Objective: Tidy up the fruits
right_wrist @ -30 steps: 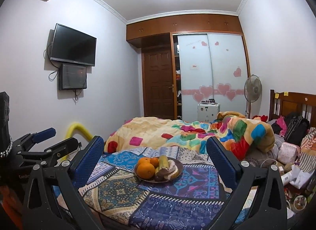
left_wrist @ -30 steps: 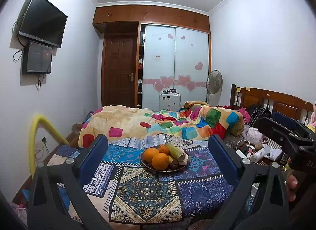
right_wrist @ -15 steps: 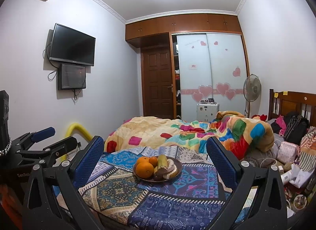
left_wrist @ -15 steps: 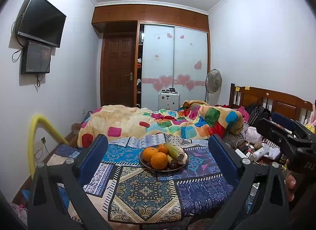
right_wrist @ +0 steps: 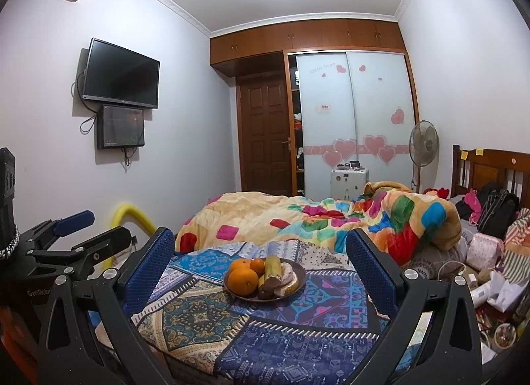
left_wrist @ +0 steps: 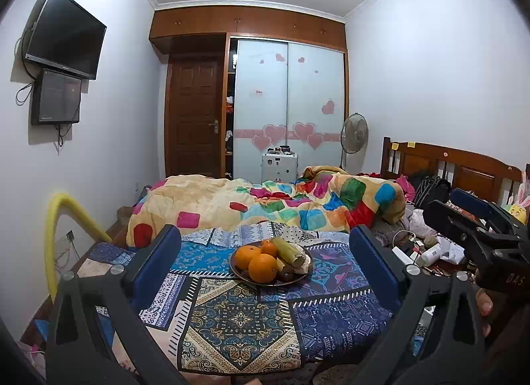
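Note:
A dark plate (left_wrist: 299, 279) of fruit sits on a table with a blue patchwork cloth (left_wrist: 238, 315). It holds three oranges (left_wrist: 262, 267), a green-yellow banana (left_wrist: 291, 249) and some dark and pale pieces. The plate also shows in the right wrist view (right_wrist: 299, 274), with the oranges (right_wrist: 243, 279) on its left. My left gripper (left_wrist: 265, 261) is open and empty, short of the plate. My right gripper (right_wrist: 260, 269) is open and empty, also short of it. Each gripper shows at the edge of the other's view.
A bed with a colourful quilt (left_wrist: 271, 206) lies behind the table. Clutter (left_wrist: 427, 249) covers the area to the right by the wooden headboard (left_wrist: 463, 169). A yellow foam-covered bar (left_wrist: 63, 219) stands at the left by the wall. A wardrobe and door are at the back.
Both views have drifted slightly; the plate sits a little higher and nearer the middle between the fingers. Both grippers stay open and empty.

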